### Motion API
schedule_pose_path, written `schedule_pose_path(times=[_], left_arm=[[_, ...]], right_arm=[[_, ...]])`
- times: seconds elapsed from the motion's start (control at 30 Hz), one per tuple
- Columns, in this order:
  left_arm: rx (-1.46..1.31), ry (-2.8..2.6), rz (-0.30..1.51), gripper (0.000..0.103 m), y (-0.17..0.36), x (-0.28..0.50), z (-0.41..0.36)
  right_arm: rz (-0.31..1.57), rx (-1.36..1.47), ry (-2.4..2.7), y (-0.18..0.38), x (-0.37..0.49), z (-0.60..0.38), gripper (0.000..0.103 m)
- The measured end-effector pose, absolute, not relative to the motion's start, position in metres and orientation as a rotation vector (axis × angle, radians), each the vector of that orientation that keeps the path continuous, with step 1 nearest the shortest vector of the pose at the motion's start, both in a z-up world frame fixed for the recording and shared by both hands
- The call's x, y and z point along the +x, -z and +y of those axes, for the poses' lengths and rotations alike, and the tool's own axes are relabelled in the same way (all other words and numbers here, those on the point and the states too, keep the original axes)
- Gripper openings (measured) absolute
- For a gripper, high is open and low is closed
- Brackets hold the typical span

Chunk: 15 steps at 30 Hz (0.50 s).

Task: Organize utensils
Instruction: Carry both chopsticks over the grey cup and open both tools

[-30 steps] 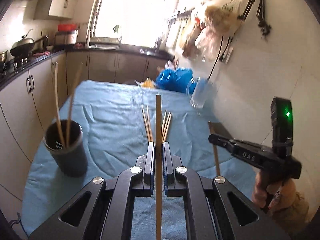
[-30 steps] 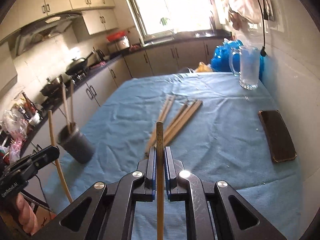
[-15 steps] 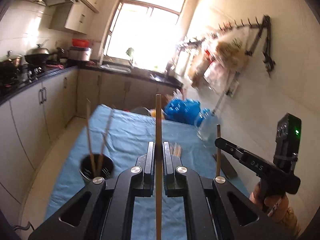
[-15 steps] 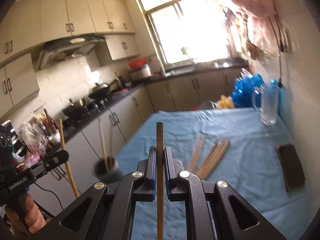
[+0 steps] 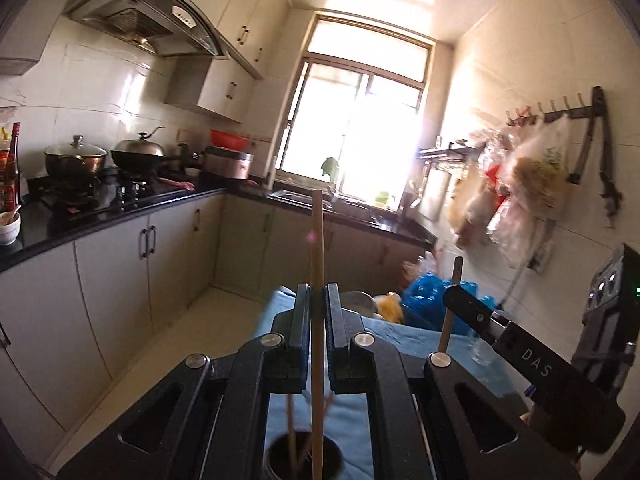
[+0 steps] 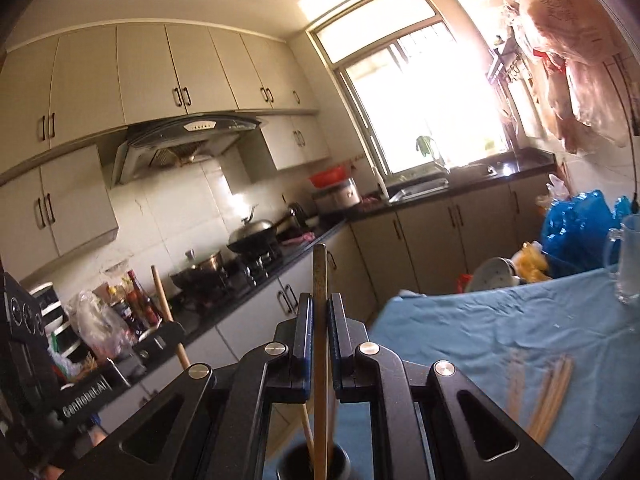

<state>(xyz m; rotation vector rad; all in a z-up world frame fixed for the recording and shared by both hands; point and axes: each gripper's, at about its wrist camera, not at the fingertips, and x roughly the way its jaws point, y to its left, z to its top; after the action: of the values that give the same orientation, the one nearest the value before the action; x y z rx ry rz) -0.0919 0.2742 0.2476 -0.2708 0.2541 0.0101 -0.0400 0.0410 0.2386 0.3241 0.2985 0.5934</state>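
My left gripper [image 5: 317, 296] is shut on a wooden chopstick [image 5: 317, 248] held upright. Its lower end hangs over the dark utensil cup [image 5: 304, 456], which holds two chopsticks. My right gripper [image 6: 319, 308] is shut on another chopstick [image 6: 320, 276], also upright, with its lower end over the same cup [image 6: 314, 462]. The right gripper also shows in the left wrist view [image 5: 454, 298], and the left gripper shows in the right wrist view [image 6: 168, 330]. Several loose chopsticks [image 6: 548, 392] lie on the blue tablecloth [image 6: 500, 320].
A glass mug [image 6: 630, 264] and blue plastic bags [image 6: 576, 224] are at the table's far right. Kitchen counters with a stove and pots [image 5: 76, 160] run along the left. Bags hang on wall hooks [image 5: 520, 184] on the right.
Both grippers have risen and tilted up, so the views now show the kitchen walls. Both have come over the cup, which now sits at the bottom of each view.
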Motion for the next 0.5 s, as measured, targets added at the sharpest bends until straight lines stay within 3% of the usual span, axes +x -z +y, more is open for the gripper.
schedule_pose_path(times=[0.27,0.5], left_arm=[[-0.293,-0.025,0.338,0.006,-0.202,-0.036,0.288],[-0.290,-0.030,0.416,0.006,-0.176,-0.024,0.291]], right_arm=[[0.248,0.303,-0.508,-0.216,-0.001,0.087,0.008],[0.311,0.227,-0.493,-0.189,0.006,0.097,0.009]])
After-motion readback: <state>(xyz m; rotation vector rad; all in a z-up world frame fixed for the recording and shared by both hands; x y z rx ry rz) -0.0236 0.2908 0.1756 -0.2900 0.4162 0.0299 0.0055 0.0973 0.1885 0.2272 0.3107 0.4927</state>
